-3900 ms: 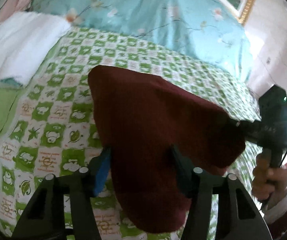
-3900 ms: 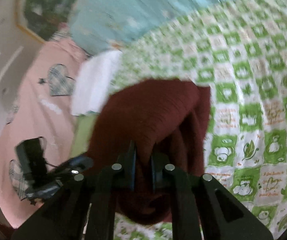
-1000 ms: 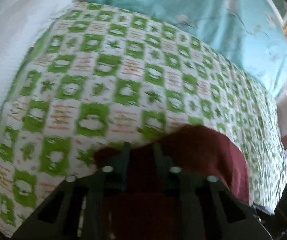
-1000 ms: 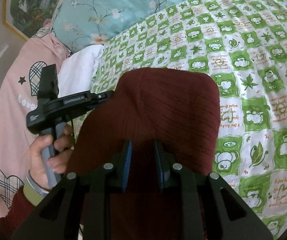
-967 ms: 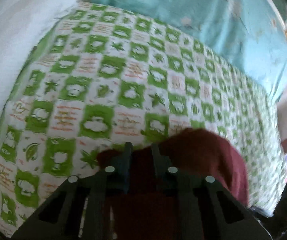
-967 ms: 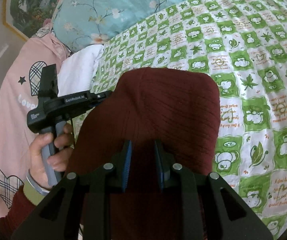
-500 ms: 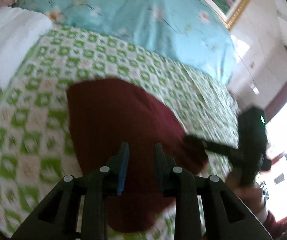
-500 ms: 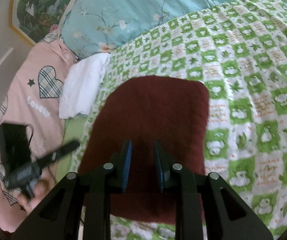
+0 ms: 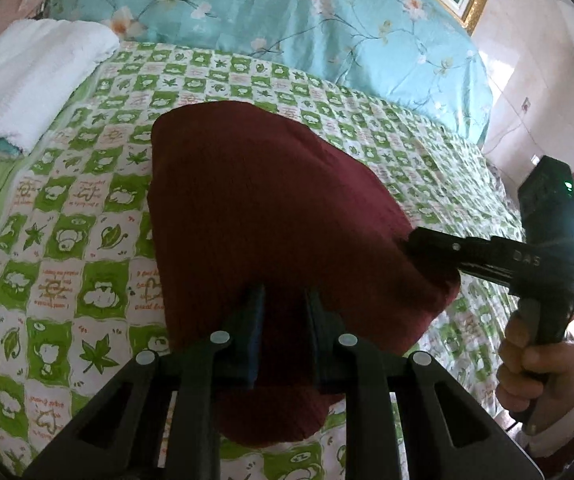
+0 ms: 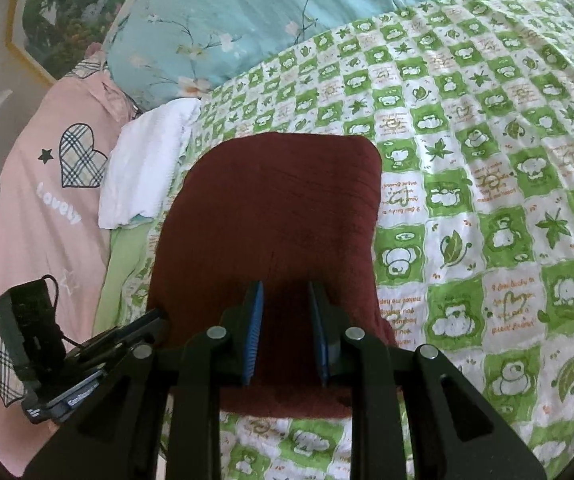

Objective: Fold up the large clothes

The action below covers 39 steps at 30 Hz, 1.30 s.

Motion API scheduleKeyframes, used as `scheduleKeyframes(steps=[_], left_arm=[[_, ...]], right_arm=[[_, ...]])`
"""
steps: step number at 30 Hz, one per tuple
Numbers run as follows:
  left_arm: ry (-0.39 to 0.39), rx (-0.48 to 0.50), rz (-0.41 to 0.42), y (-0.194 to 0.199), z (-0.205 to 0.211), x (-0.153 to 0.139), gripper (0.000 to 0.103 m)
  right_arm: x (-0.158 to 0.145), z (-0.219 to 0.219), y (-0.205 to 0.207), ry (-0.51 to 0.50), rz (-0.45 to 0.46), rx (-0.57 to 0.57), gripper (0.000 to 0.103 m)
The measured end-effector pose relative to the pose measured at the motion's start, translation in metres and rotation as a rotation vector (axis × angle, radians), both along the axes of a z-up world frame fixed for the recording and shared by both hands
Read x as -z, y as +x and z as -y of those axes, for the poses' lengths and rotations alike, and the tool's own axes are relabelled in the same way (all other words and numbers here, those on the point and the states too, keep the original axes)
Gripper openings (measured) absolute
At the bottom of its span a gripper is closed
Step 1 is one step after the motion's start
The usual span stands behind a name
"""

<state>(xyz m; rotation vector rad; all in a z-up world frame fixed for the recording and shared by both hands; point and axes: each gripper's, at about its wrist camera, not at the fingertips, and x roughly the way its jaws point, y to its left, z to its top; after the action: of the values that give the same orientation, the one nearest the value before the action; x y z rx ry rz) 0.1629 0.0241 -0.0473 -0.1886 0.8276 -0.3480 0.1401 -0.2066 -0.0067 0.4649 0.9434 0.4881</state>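
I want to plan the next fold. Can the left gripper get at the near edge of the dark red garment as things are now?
Probably yes. The left gripper hangs open right over the near part of the dark red garment, which lies folded on the green checked bedsheet. Nothing lies between them; the right gripper is at the garment's right edge.

bare green checked bedspread [image 10: 487,208] lies open ahead and right of the right gripper [image 10: 285,300]; the folded maroon garment [image 10: 279,216] sits directly ahead, with white towel [image 10: 143,168] and blue quilt [image 10: 247,12] beyond-left.
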Motion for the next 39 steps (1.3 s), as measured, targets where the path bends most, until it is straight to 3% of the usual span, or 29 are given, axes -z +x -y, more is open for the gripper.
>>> scheduleKeyframes(steps=[5,8,11,12,13,21,33,37,39], left_arm=[[0.003,-0.016,0.003,-0.005,0.001,0.0,0.019],[-0.014,-0.048,-0.001,-0.013,-0.001,-0.01,0.018],[0.007,-0.074,0.032,-0.032,-0.002,-0.022,0.034],[0.036,-0.098,0.037,-0.038,-0.002,-0.025,0.046],[0.058,-0.118,0.037,-0.042,-0.003,-0.026,0.05],[0.135,-0.219,-0.005,-0.058,-0.016,-0.026,0.055],[0.219,-0.252,-0.008,-0.078,-0.018,-0.025,0.071],[0.234,-0.257,-0.003,-0.082,-0.019,-0.024,0.074],[0.245,-0.26,0.0,-0.085,-0.019,-0.023,0.076]], right_arm=[[0.019,-0.001,-0.004,-0.012,-0.056,-0.004,0.025],[0.013,0.001,-0.011,-0.006,-0.031,0.004,0.025],[-0.001,0.003,-0.021,-0.012,0.013,0.006,0.027],[-0.004,0.004,-0.023,-0.013,0.023,0.007,0.028],[-0.006,0.005,-0.025,-0.012,0.03,0.008,0.029],[-0.01,0.007,-0.043,-0.033,0.051,0.011,0.029],[-0.003,0.008,-0.073,-0.059,0.037,-0.005,0.03],[0.001,0.007,-0.074,-0.055,0.026,-0.006,0.047],[0.002,0.007,-0.074,-0.057,0.027,-0.002,0.047]])
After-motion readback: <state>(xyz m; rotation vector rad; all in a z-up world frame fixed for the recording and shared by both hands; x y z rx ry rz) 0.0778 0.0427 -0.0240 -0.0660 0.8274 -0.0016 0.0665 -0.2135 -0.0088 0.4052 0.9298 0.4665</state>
